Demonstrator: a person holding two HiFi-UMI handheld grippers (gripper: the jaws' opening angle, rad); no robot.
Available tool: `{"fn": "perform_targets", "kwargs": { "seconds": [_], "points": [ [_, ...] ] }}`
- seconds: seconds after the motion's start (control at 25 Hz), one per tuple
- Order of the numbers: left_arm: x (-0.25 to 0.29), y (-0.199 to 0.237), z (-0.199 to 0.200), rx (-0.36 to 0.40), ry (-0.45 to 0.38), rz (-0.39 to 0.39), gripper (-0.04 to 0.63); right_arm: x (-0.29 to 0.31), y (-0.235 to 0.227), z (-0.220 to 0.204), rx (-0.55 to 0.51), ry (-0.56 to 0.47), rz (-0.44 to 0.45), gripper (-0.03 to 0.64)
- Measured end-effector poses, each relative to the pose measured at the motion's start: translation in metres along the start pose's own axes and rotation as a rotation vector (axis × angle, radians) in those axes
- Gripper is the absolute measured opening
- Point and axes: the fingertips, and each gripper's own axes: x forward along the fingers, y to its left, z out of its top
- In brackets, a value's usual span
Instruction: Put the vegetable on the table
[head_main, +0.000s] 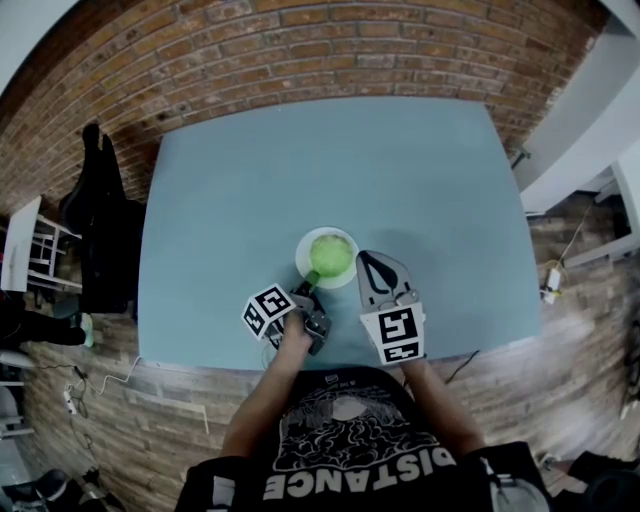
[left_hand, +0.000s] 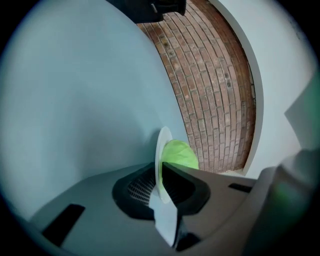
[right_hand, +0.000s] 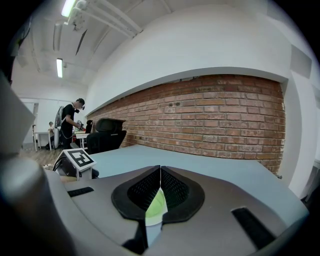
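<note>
Vegetable (head_main: 331, 254) not yet off its plate (head_main: 301, 260); nothing done so far.
My left gripper (head_main: 312, 281) pinches the plate's near rim, while the right gripper (head_main: 363, 257), pressed together and empty, waits just right of it.

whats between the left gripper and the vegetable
Only the white plate: in the left gripper view, the left gripper is shut on its rim, and the green vegetable sits on the plate just beyond the jaws.

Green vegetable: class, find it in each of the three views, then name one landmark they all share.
Head view: green vegetable on the white plate, just below centre.
Left gripper view: green vegetable right of centre, behind the plate's rim.
Right gripper view: green vegetable as a sliver through the jaw gap, low centre.
Shared landmark: the brick wall.
</note>
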Motion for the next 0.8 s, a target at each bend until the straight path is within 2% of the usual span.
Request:
{"fn": "perform_targets", "kwargs": {
  "seconds": [0.24,0.48,0.68,0.8],
  "points": [
    [0.0,0.01,-0.004,0.136,0.041,0.151,0.044,0.0,0.002,-0.001,0.007,0.006,0.006,0.009],
    [-0.002,0.012,0.0,0.235,0.042,0.237,0.059,-0.001,0.003,-0.004,0.008,0.01,0.012,0.009],
    [-0.004,0.013,0.0,0.397,0.058,0.323,0.066,-0.002,0.002,-0.006,0.009,0.013,0.01,0.009],
    [-0.004,0.012,-0.001,0.452,0.067,0.343,0.074,-0.002,0.002,-0.007,0.009,0.016,0.01,0.009]
  ]
}}
